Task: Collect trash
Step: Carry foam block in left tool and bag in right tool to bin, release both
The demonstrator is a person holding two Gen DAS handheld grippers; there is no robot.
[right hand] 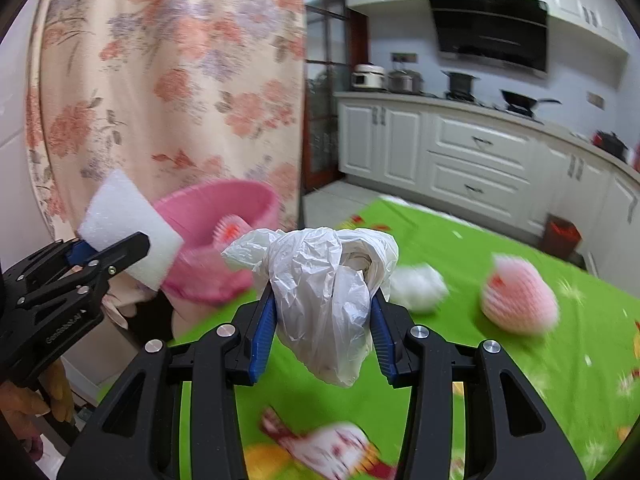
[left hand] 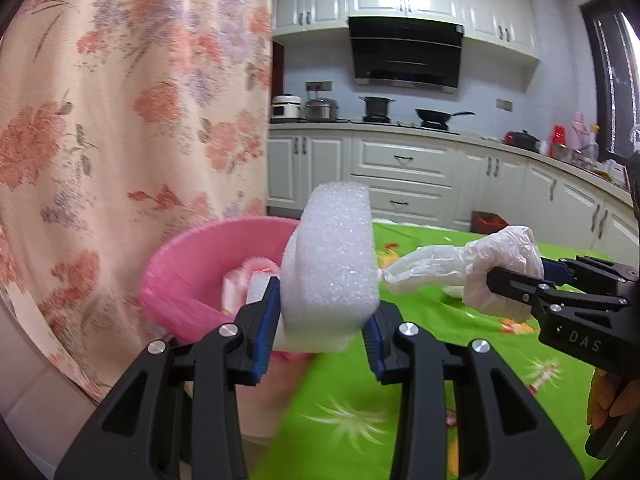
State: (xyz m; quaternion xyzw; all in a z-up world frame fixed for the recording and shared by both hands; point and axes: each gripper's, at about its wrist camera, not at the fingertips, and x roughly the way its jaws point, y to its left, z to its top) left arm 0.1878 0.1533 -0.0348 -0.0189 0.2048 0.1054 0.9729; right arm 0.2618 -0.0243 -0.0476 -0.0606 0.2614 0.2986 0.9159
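My left gripper point(left hand: 324, 320) is shut on a white foam block point(left hand: 332, 264), held in the air beside the pink bin point(left hand: 192, 276) at the table's left edge. From the right wrist view the same foam block point(right hand: 128, 224) sits in the left gripper point(right hand: 108, 254), just left of the pink bin point(right hand: 224, 204). My right gripper point(right hand: 324, 316) is shut on a crumpled clear plastic bag point(right hand: 324, 300) above the green tablecloth point(right hand: 440, 360). In the left wrist view that plastic bag point(left hand: 472, 268) hangs from the right gripper point(left hand: 504, 280). The bin holds pink and white scraps.
A pink foam fruit net point(right hand: 520, 296) and a white fluffy wad point(right hand: 418, 286) lie on the tablecloth to the right. A floral curtain point(left hand: 132, 120) hangs behind the bin. White kitchen cabinets point(left hand: 400, 168) and a stove stand beyond the table. A hand point(right hand: 36, 400) grips the left handle.
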